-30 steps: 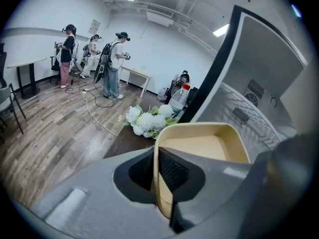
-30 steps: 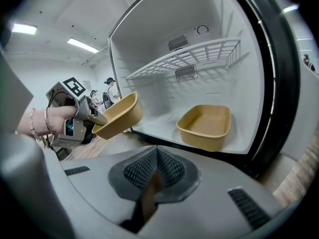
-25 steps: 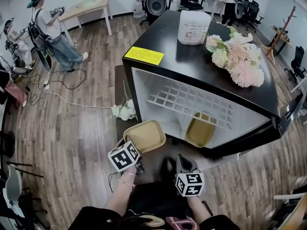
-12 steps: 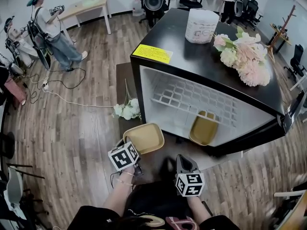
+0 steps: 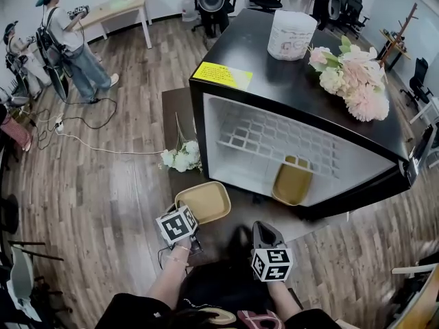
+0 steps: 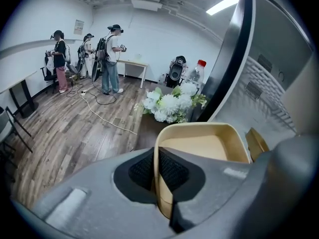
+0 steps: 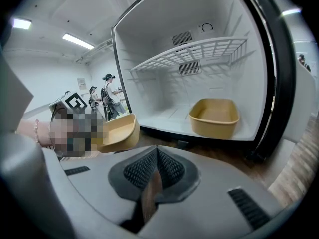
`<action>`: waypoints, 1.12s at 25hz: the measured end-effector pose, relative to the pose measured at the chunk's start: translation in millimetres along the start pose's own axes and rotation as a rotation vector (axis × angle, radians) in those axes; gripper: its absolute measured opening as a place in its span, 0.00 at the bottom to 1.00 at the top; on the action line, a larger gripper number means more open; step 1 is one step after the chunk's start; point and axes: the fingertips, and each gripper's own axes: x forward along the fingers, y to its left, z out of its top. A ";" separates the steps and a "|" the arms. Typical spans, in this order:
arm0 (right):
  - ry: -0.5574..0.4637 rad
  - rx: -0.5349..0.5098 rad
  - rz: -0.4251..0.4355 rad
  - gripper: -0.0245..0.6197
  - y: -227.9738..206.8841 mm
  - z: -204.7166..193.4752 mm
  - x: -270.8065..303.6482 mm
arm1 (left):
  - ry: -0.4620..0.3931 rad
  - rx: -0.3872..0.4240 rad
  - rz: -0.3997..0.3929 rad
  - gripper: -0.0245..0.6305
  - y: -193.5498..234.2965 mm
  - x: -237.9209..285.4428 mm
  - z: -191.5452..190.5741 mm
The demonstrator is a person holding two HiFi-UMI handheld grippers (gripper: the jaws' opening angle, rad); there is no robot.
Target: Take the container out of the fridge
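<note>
1 tan container (image 6: 199, 146) is held outside the fridge (image 5: 288, 88), rim clamped by the left gripper (image 6: 158, 173); the right gripper (image 7: 155, 171) is closed on nothing.

Steep overhead view; fridge (image 5: 274, 81) in all

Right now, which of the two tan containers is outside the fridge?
The container whose rim the left gripper pinches, in front of the fridge; the other container sits inside, on its floor.

You've got 2 tan tubs: outer container (image 5: 204, 202) & inner container (image 5: 291, 181). Fridge (image 5: 274, 81) blk outside, white inside; wire shelf (image 5: 274, 139) white; sticker (image 5: 221, 75) yellow. Flowers (image 5: 353, 81) pink/cream. Floor (image 5: 103, 184) brown wood-grain.
</note>
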 end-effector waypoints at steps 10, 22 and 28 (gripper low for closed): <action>0.013 0.008 -0.023 0.05 0.4 -3.6 2.9 | 0.040 0.011 0.032 0.05 14.3 19.7 -6.5; 0.016 0.023 -0.062 0.05 -10.2 -2.9 1.8 | 0.098 0.035 0.063 0.05 17.7 36.8 -16.6; 0.015 0.025 -0.069 0.05 -13.2 -1.6 3.5 | 0.101 0.071 0.094 0.05 17.9 41.0 -12.3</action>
